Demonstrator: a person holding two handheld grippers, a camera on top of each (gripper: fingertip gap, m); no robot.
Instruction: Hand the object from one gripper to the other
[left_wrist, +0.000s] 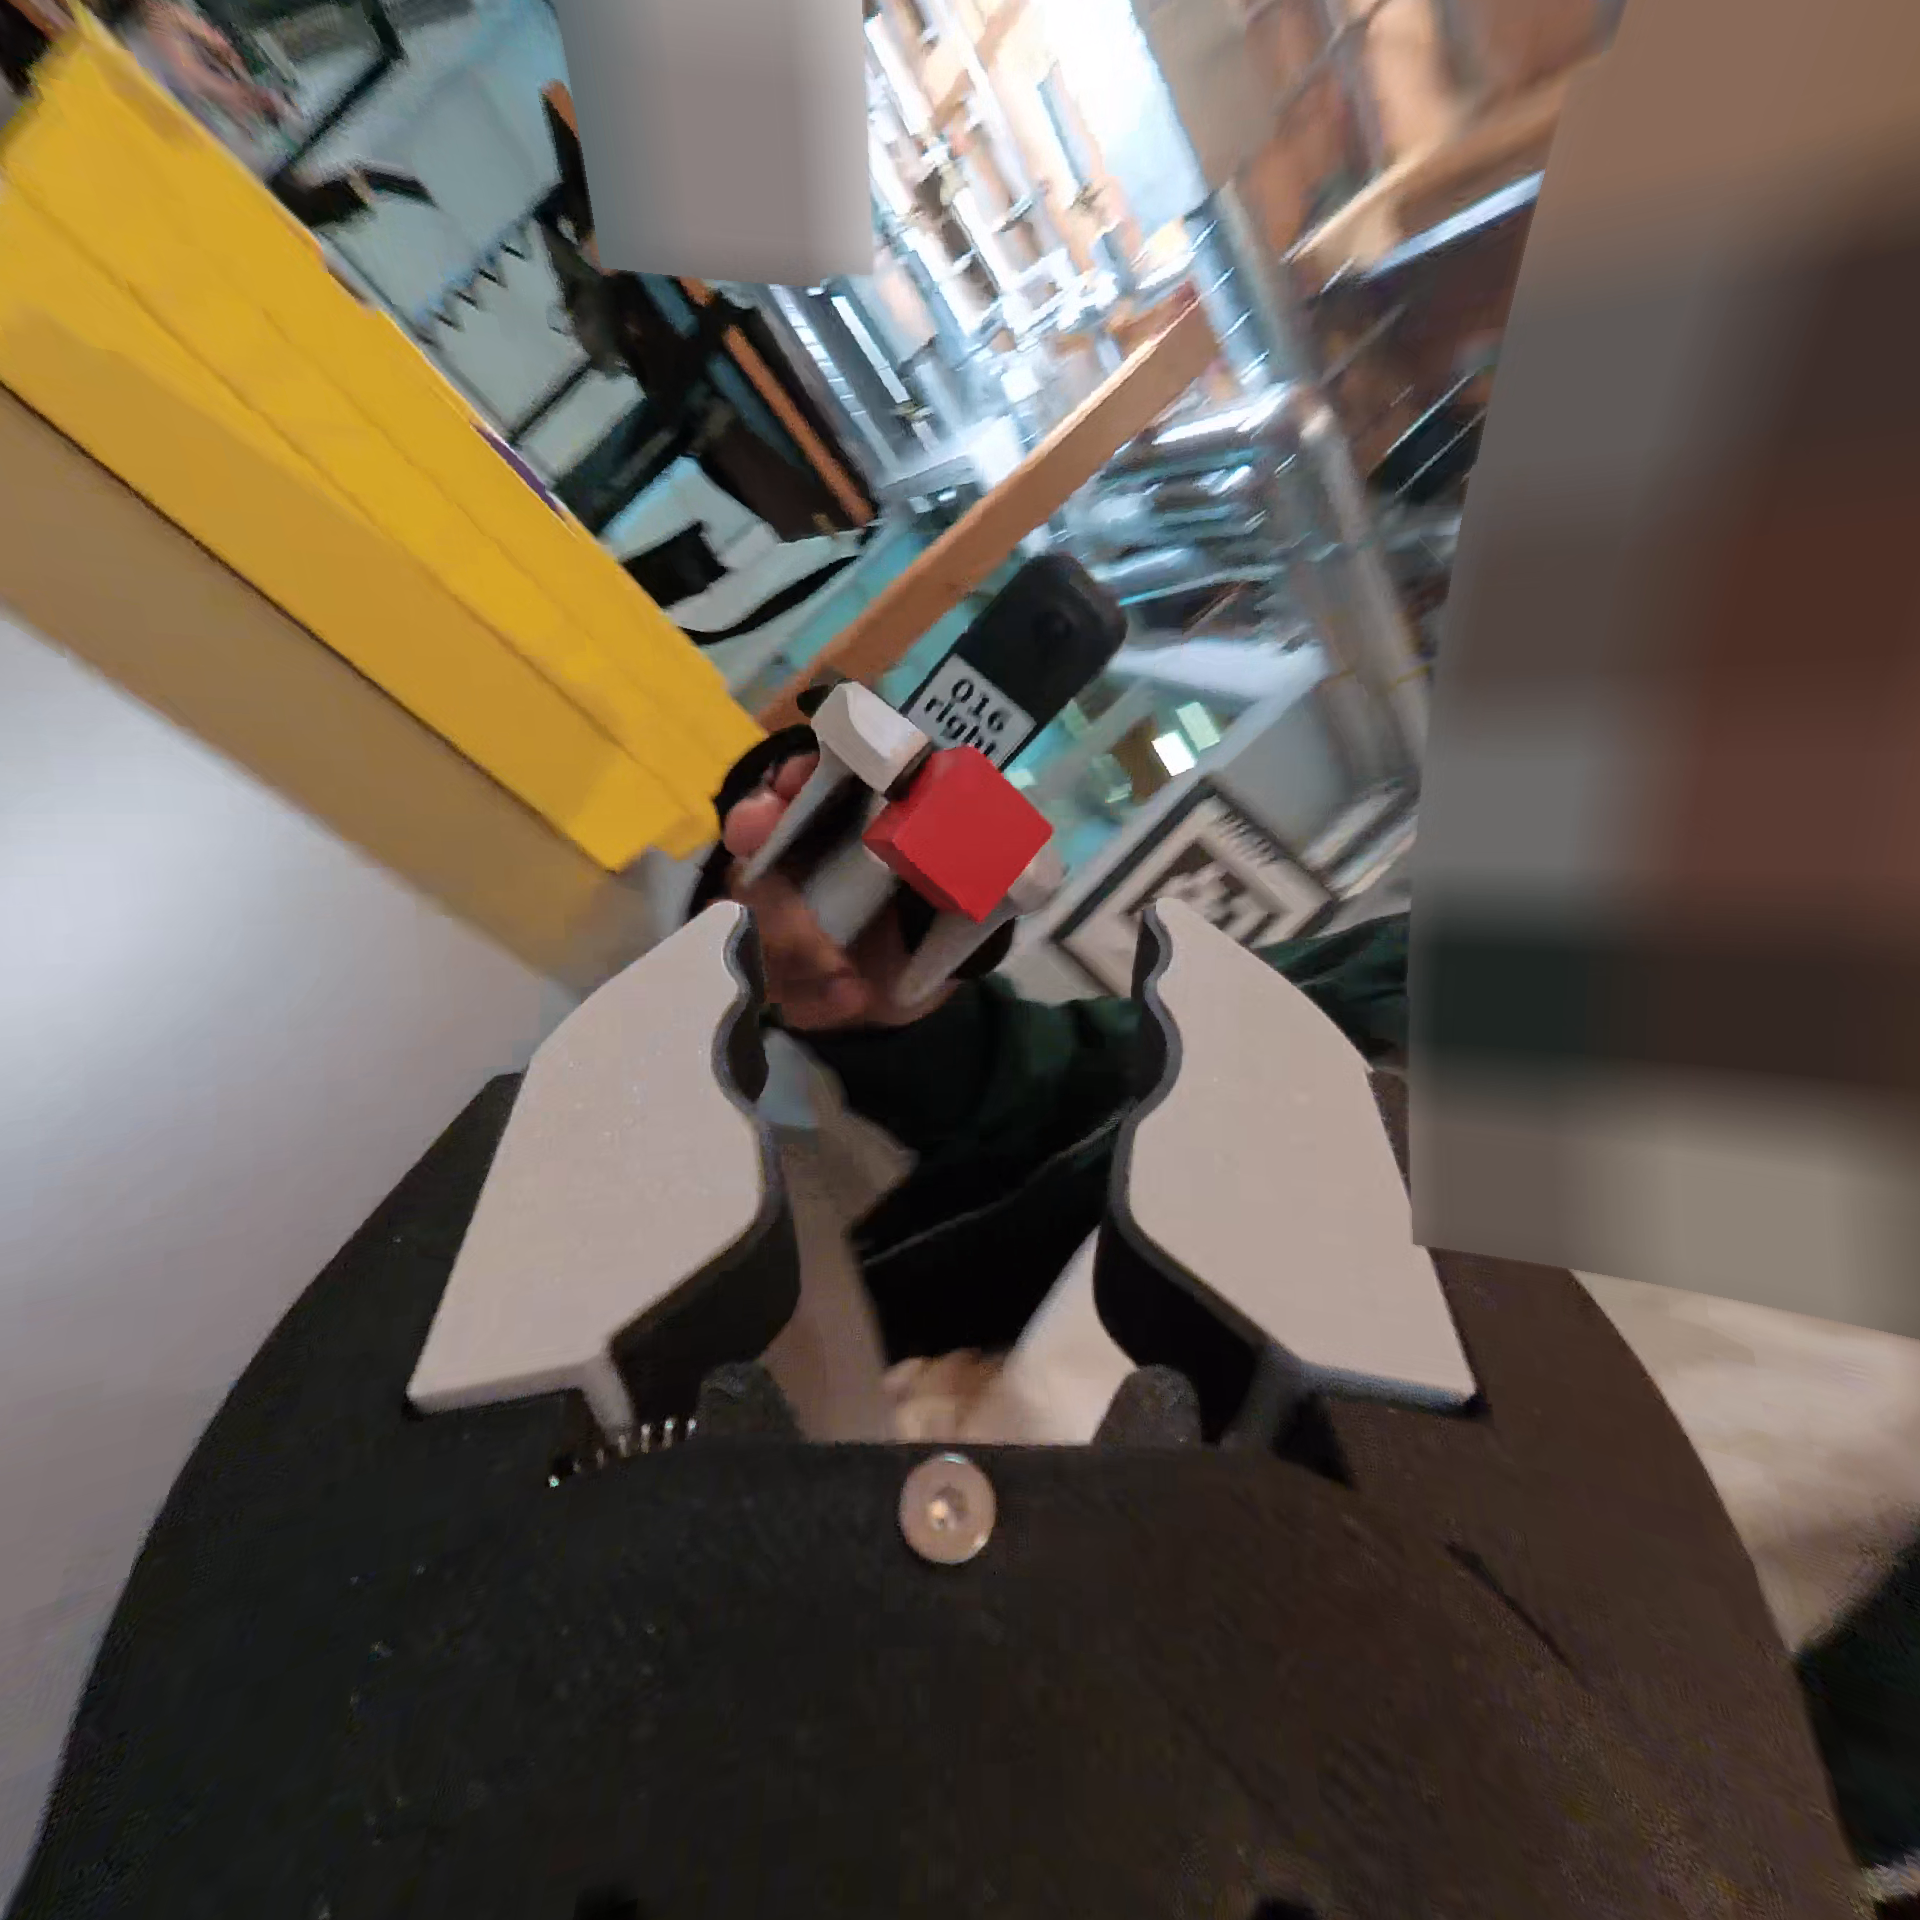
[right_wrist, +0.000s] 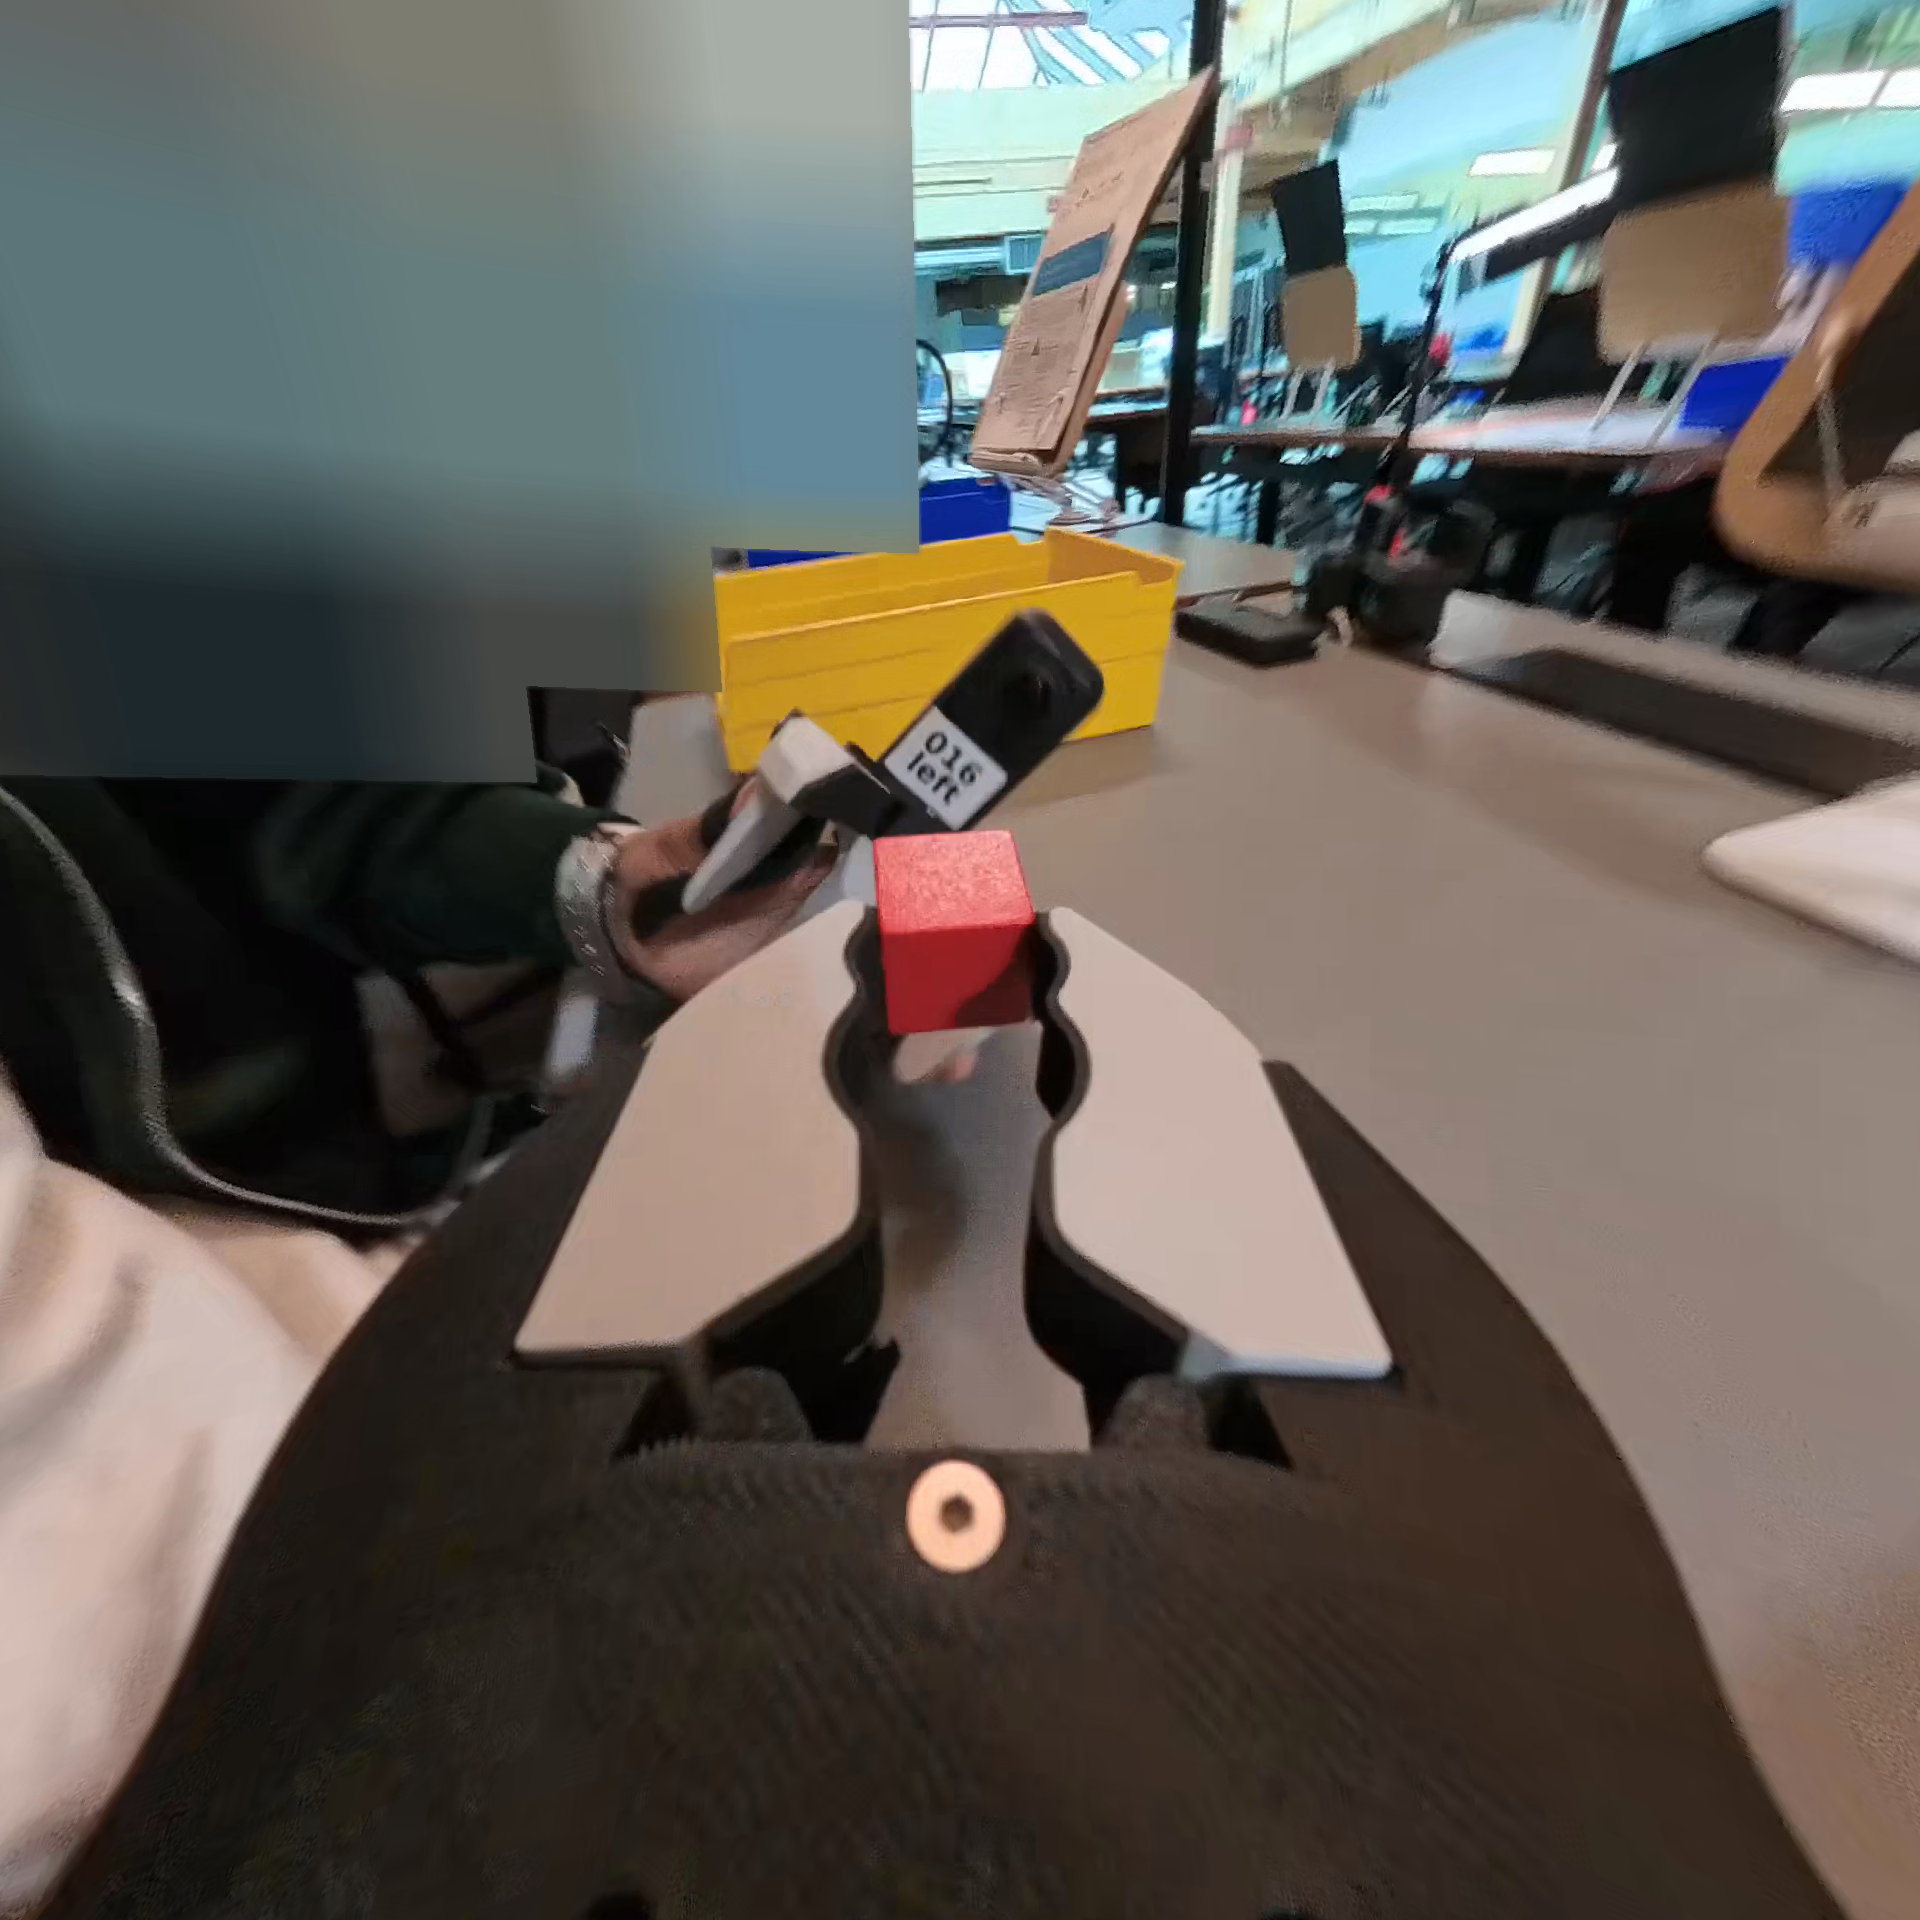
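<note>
A red cube (right_wrist: 951, 935) is clamped between the tips of my right gripper (right_wrist: 956, 930), held above the table. In the left wrist view the same cube (left_wrist: 956, 831) shows a short way ahead, between the fingers of the right gripper (left_wrist: 951, 816). My left gripper (left_wrist: 948, 930) is open and empty, its jaws wide apart and pointed at the cube without touching it. In the right wrist view the left gripper (right_wrist: 774, 816) sits just behind and left of the cube, held by a hand (right_wrist: 665, 925).
A yellow bin (right_wrist: 935, 623) stands on the beige table (right_wrist: 1403, 987) behind the grippers; it also fills the upper left of the left wrist view (left_wrist: 312, 468). A dark green sleeve (left_wrist: 987, 1091) lies below the cube. Desks and chairs stand far back right.
</note>
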